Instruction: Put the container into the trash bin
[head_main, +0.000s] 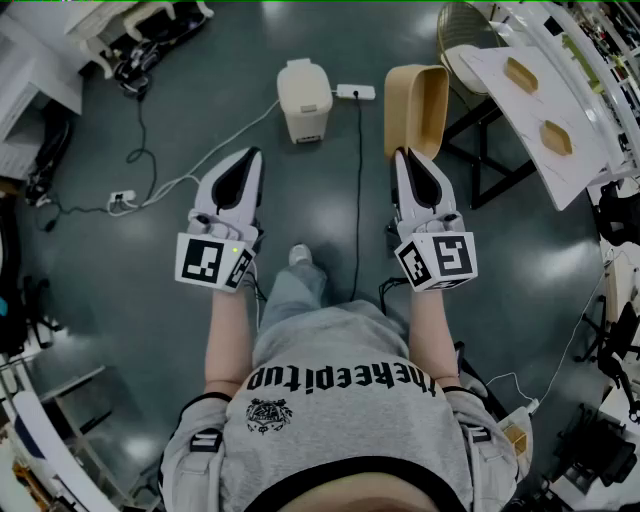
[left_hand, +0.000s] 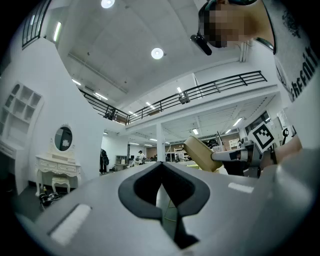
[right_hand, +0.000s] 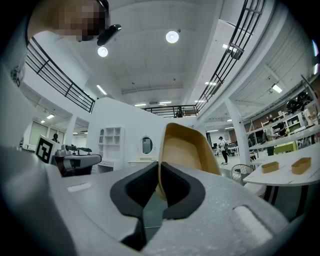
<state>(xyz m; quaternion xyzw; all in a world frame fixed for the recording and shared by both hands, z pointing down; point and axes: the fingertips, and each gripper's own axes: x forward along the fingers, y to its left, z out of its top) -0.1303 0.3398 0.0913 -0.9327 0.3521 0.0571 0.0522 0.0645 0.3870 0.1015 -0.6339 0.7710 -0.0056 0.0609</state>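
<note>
The right hand-held gripper (head_main: 410, 153) (right_hand: 159, 169) is pinching the tan container (head_main: 420, 105) (right_hand: 184, 150) by its wall. One jaw is inside the container and one is outside. The container is held off the floor (head_main: 150, 270) at about 1 o'clock in the head view, standing on edge with its hollow side facing the left gripper.

The left hand-held gripper (head_main: 252, 153) (left_hand: 161, 166) has its jaws pressed together with nothing between them. It is level with the right one and well apart from it, at about 11 o'clock.

The cream trash bin (head_main: 304, 98) stands on the floor at 12 o'clock, its lid down, just left of the container and further ahead than both grippers. A white power strip (head_main: 356, 92) lies just beside the bin.

At 2 o'clock a white bench (head_main: 535, 105) carries two small tan trays (head_main: 520, 75).
</note>
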